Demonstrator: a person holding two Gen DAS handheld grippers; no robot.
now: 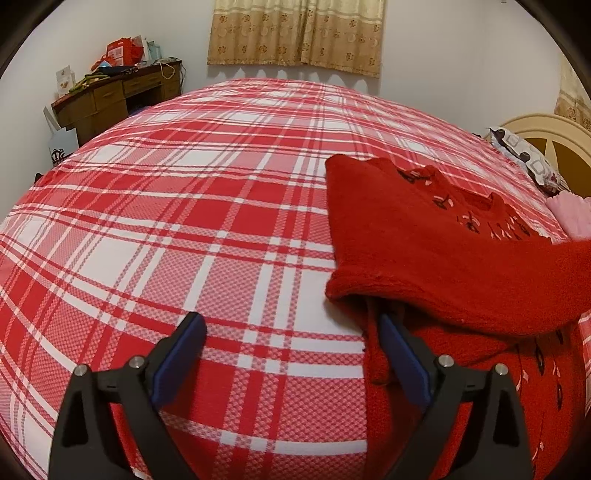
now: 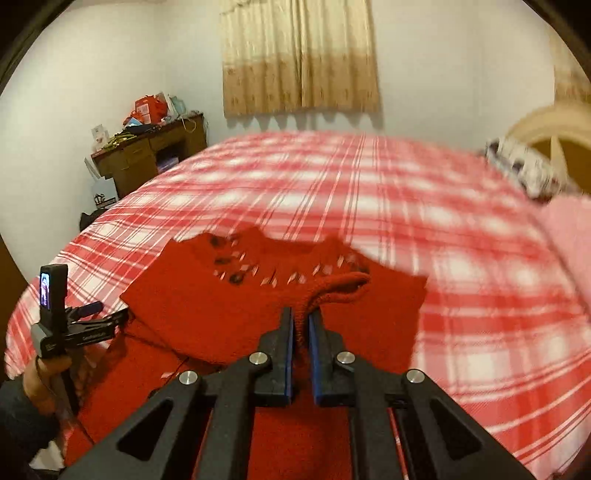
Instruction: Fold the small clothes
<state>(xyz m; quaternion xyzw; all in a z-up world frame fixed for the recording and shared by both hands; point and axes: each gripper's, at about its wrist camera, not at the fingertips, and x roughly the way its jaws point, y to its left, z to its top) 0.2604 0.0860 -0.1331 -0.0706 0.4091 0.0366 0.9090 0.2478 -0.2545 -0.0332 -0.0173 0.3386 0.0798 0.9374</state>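
Underneath, red plaid bedsheet [image 1: 207, 206]; beyond, beige curtain [image 1: 295, 33], cluttered desk [image 1: 118, 96].

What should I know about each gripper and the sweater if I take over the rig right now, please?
Left gripper: open, beside the red sweater's folded edge, holding nothing.
Right gripper: shut on the sweater's sleeve cuff, lifted over the body.
Sweater lies on the plaid bed; one side is already folded in.
Left: lay this sleeve down, then fold the remainder. A pink garment waits near the pillow.
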